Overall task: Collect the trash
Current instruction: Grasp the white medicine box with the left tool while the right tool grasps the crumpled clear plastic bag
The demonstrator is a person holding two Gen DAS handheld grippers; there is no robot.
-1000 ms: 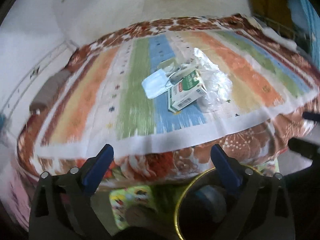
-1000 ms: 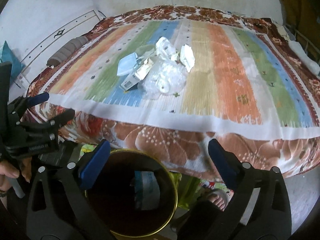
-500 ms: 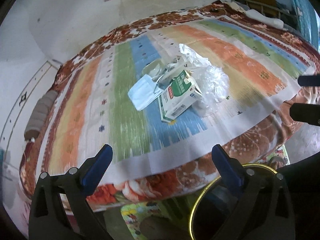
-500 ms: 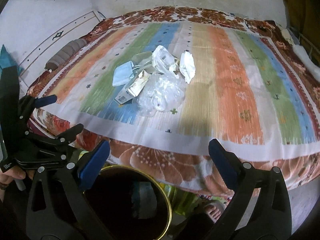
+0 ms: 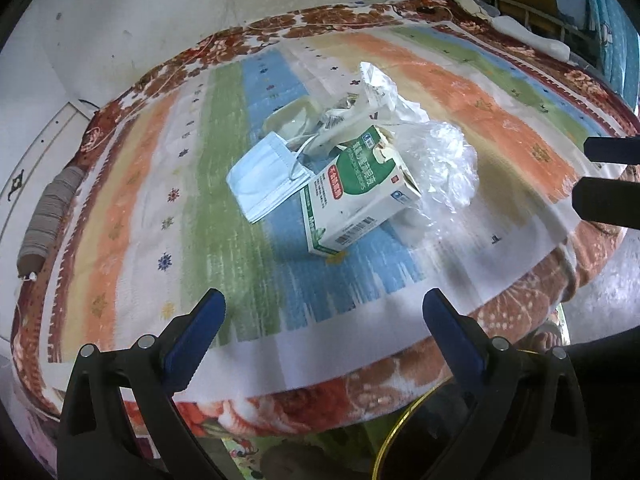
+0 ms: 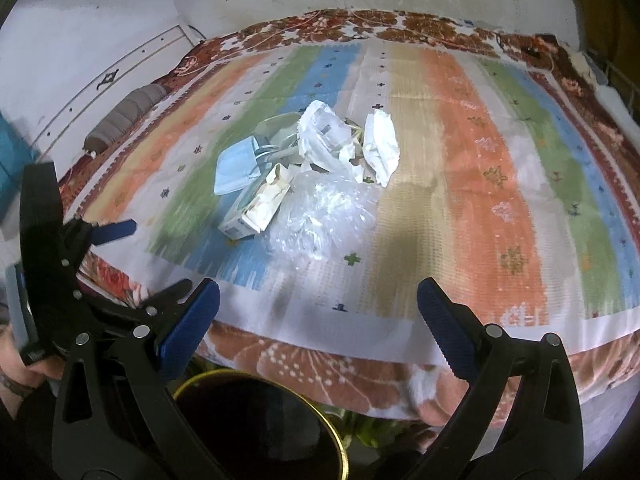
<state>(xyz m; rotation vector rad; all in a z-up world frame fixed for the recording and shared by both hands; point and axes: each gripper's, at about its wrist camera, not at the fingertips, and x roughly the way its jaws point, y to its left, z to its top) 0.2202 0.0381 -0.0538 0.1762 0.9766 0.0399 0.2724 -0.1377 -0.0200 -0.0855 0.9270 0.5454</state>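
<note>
Striped blanket (image 5: 132,216) carrying carton (image 5: 356,196), mask (image 5: 268,176), bag (image 6: 320,216); we are holding both grippers (image 5: 324,316) (image 6: 318,308) wide, empty.

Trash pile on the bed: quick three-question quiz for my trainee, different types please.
1. True or false: the left gripper holds the face mask.
2. What lies beside the carton, away from the mask? A) clear plastic bag B) bottle C) spoon
3. Fill in: the bin with the gold rim stands ___ the bed edge.

Key: 1 false, both grippers, right too, are open and empty; 2 A; 3 below.
</note>
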